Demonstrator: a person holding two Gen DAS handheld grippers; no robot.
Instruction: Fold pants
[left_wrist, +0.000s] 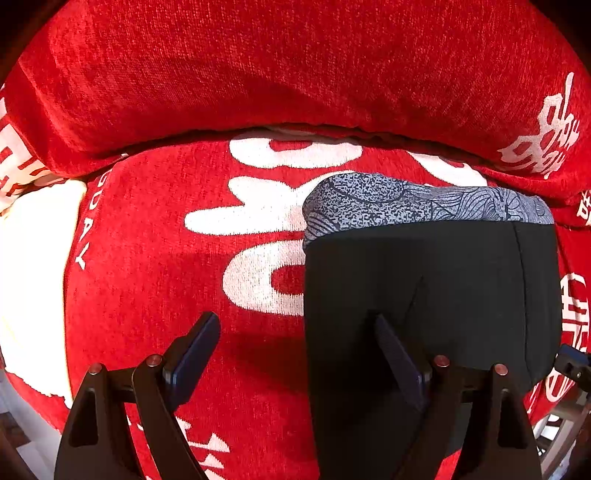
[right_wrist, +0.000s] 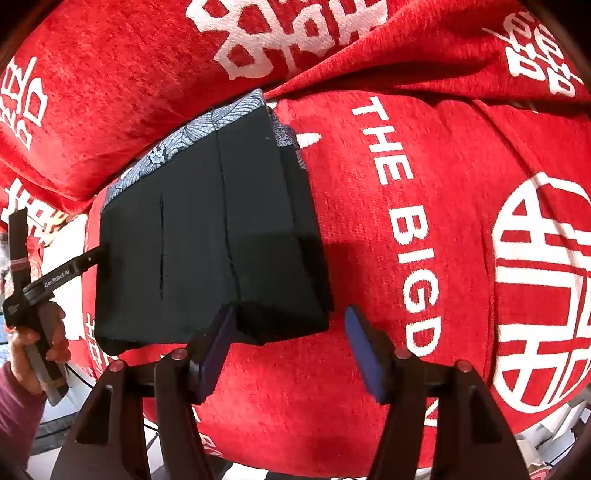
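The black pants (right_wrist: 207, 236), folded into a blocky rectangle with a grey patterned lining, lay on nubby red cloth (right_wrist: 369, 369). Both grippers' jaws were spread, left gripper (left_wrist: 295, 332) and right gripper (right_wrist: 288, 325), pinching nothing.

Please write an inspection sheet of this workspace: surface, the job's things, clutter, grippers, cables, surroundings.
Surface: red cover with white lettering, over a seat and its backrest.
Job's things: black pants folded into a compact block, patterned grey lining at the far edge.
Clutter: nothing seen.
Grippers: left hand-held gripper open, straddling the pants' edge; right hand-held gripper open at the near corner, pads not pressing.
Cables: thin dark cable below the person's hand.
Surroundings: pale floor at the edges.
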